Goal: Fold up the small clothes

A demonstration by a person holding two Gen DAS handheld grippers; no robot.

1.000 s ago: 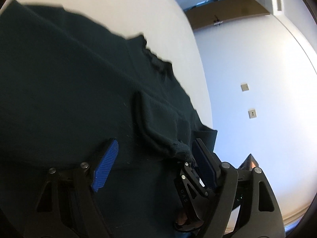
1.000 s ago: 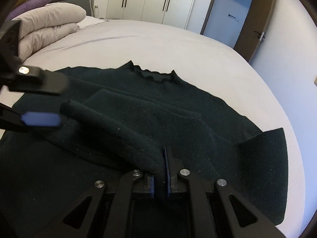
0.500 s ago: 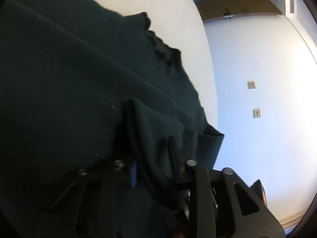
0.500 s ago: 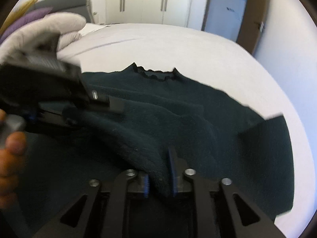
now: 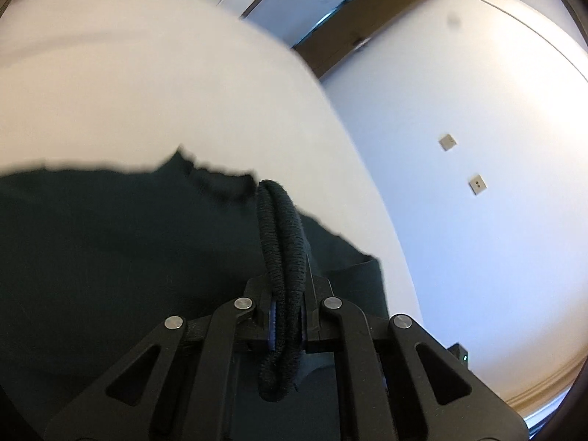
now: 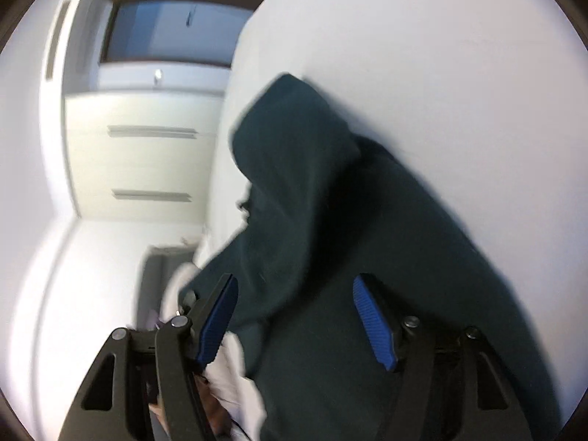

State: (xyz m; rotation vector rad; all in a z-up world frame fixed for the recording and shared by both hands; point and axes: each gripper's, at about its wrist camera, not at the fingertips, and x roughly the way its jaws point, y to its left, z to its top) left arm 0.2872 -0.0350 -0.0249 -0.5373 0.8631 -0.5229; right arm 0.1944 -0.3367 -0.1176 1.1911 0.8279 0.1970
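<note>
Up close in the left wrist view, the left tool has its two black fingers pressed together on a thick knitted edge of the dark green sweater. The pinched edge runs as a doubled, rope-like ridge from between the blue pads forward and upward, and a short loop of it hangs out behind the pads toward the camera. Beyond the ridge, the sweater lies spread across the white bed, its ruffled neckline showing just left of the ridge's far end. A corner of the fabric reaches toward the bed's right edge. Past the bed stand a pale wall with two small square wall plates and a brown-framed door.

Over in the right wrist view, which is blurred and tipped sideways, the right tool has its fingers spread wide, the blue pads well apart and gripping nothing. Between and beyond them lies a fold of the sweater, rising to a rounded corner against the white bed. Whether the pads touch the fabric cannot be told. On the left are white wardrobe doors with long handles, and some white bedding shows beside the left finger.
</note>
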